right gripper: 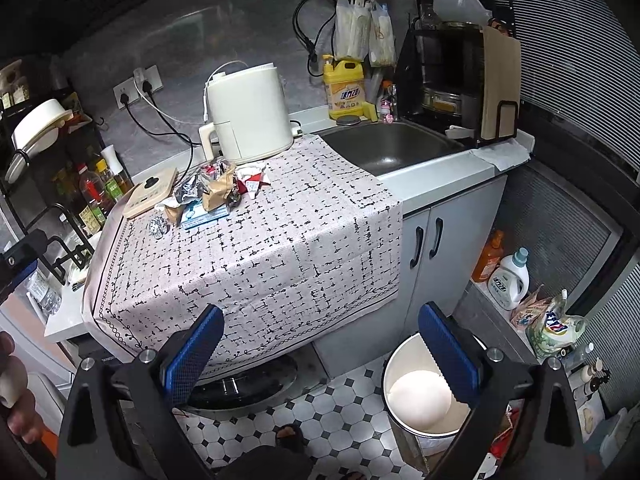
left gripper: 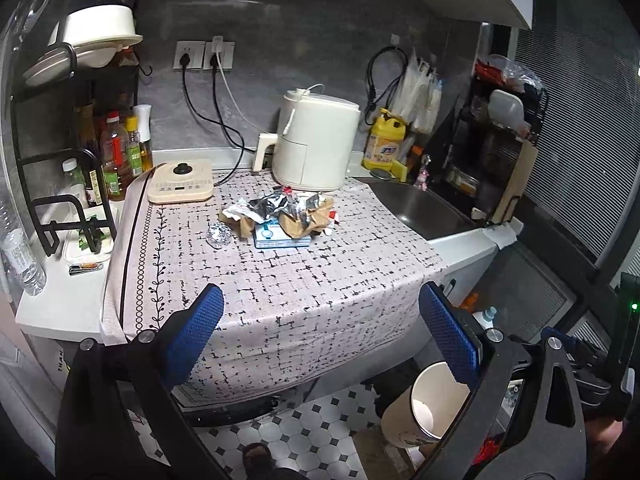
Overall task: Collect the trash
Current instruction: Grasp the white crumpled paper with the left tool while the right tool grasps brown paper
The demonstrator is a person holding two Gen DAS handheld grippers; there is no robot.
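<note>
Little can be read. The yellow detergent bottle [right gripper: 345,87] by the sink carries a label with blue Chinese characters, too small to make out. The white jug [right gripper: 509,278] on the floor has a blue label, unreadable. The letters "THAN" stand on the cabinet front [left gripper: 61,362] at lower left.

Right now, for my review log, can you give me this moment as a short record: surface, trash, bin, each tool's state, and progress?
surface: patterned cloth over the counter, beside the sink
trash: crumpled foil and paper wrappers heaped on a flat blue box, in front of the white air fryer; small foil ball lying apart, beside the heap
bin: white bucket on the tiled floor below the counter
left tool: open, empty, short of the trash
right tool: open, empty, above the floor near the bucket
progress: nothing gripped; the heap lies on the cloth
</note>
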